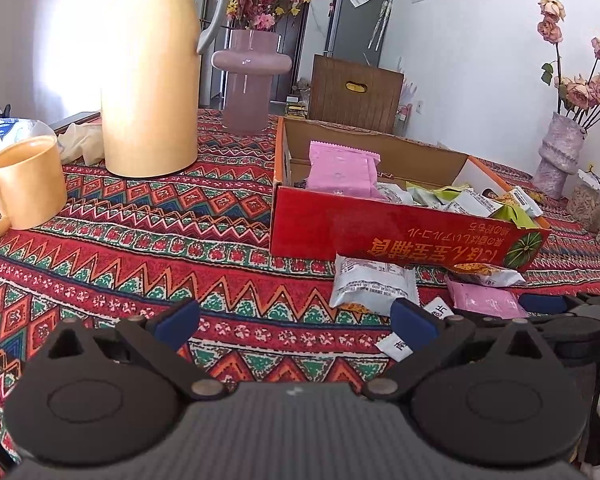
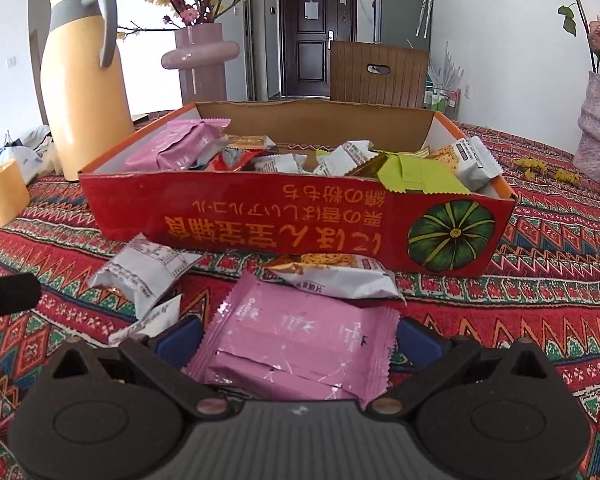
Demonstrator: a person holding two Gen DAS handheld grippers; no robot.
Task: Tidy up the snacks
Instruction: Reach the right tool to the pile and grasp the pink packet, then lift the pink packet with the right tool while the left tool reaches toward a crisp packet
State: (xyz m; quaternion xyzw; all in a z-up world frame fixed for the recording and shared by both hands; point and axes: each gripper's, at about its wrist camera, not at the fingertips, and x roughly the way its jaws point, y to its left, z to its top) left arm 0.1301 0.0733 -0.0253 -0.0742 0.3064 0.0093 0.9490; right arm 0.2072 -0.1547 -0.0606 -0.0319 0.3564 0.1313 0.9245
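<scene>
Straddling pink packet (image 2: pixel 300 344) at lower centre, right claw (image 2: pixel 298 340) wide; left claw (image 1: pixel 296 320) wide, empty, over counter (image 1: pixel 140 248).

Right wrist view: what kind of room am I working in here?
Most likely a home dining or living room: a patterned tablecloth with a thermos jug and flower vase, a wooden chair behind, and an entry door.

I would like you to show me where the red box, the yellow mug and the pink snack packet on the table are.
red box (image 2: pixel 260 216): right wrist view, on its red front wall.
yellow mug (image 1: pixel 28 184): left wrist view, on its side wall.
pink snack packet (image 2: pixel 300 340): right wrist view, on its upper face.
</scene>
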